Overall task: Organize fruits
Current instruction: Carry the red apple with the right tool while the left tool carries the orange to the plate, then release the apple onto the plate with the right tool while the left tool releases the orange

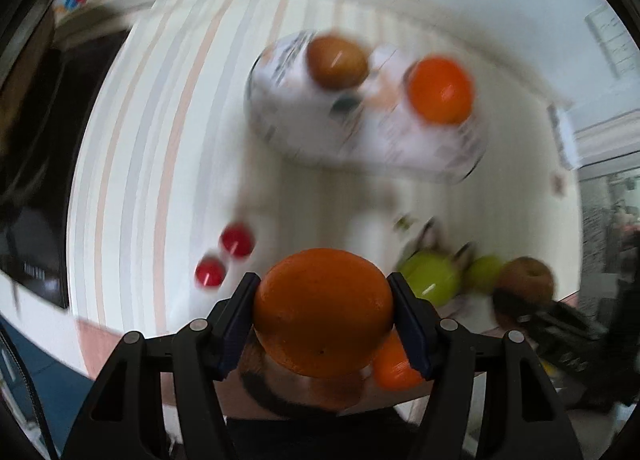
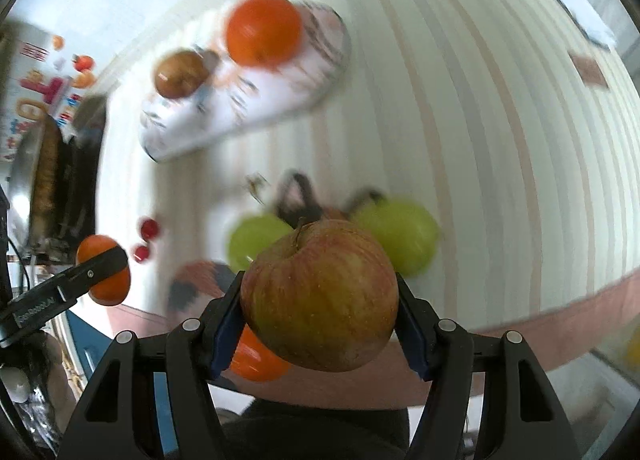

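Currently, both views are blurred; notes follow.
Left gripper: we hold an orange pinched between both fingers at its widest part, lifted above the near edge of the striped tablecloth.
Right gripper: we hold a red-yellow apple the same way, stem up and tilted left, also near the table's near edge.
Plates: two patterned white plates sit touching toward the far middle of the table; one carries a brownish apple, the other a second orange.
Loose fruit: two green apples near the near edge; two small red fruits left of them, apart from the plates.
Handling, our judgement: orange is firm, slightly yielding, with grippy peel; apple is stiff, smooth-skinned and likelier to slip or bruise. Both are round and will roll on release.
Hold, our judgement: across the equator, pads level, moderate squeeze; set down low.
Step, our judgement: carrying each fruit toward its matching plate.
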The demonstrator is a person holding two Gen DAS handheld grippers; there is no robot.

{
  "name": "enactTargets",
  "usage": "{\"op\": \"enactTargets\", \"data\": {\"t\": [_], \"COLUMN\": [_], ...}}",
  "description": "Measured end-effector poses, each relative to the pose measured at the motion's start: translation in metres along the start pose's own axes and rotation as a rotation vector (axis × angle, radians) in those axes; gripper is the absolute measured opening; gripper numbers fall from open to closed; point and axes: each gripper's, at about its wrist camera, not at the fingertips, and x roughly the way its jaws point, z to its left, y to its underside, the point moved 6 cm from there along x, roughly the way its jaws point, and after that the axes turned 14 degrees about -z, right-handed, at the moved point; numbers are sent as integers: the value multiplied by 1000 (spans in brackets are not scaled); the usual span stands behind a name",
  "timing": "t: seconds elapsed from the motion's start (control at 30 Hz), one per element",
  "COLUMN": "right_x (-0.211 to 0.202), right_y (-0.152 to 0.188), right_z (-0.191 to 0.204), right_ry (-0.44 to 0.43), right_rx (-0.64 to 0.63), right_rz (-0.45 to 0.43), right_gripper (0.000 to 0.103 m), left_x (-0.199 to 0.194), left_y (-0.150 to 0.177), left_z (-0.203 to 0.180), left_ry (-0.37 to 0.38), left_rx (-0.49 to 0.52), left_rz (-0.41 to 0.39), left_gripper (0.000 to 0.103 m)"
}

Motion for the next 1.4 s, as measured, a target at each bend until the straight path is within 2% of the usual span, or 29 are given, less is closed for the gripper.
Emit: {"op": "enactTargets", "data": {"t": [0.07, 0.2, 0.37, 0.53, 0.73, 1.03, 1.07, 1.23, 1.3, 1.4], "right_x": [-2, 8, 50, 87, 114, 134, 135, 132, 127, 115], "right_y": [-21, -63, -97, -111, -115, -115, -114, -114, -116, -116], "right_z": [14, 46, 78, 105, 120, 118, 117, 115, 114, 110], "right_ry": [-31, -59, -82, -93, -92, -99, -99, -114, -113, -98], "right_rx": [-7, -46, -69, -111, -144, -119, -115, -93, -89, -81], "right_rz": [-22, -66, -52, -23, 1, 38, 46, 52, 48, 48], "right_gripper": [69, 69, 69, 69, 69, 70, 70, 79, 84, 89], "left_x": [0, 20, 59, 90, 111, 126, 129, 128, 121, 105], "left_y": [-23, -67, -94, -110, -113, -104, -103, -101, -102, -99], "left_z": [-6, -6, 4, 21, 26, 29, 28, 27, 25, 28], "left_ry": [13, -15, -45, -48, -53, -113, -123, -122, -107, -110], "left_rx": [6, 19, 8, -40, -50, -12, -16, -21, -28, -23], "left_rz": [-13, -5, 64, 130, 177, 202, 177, 154, 133, 104], "left_gripper": [62, 62, 62, 62, 62, 63, 63, 64, 73, 77]}}
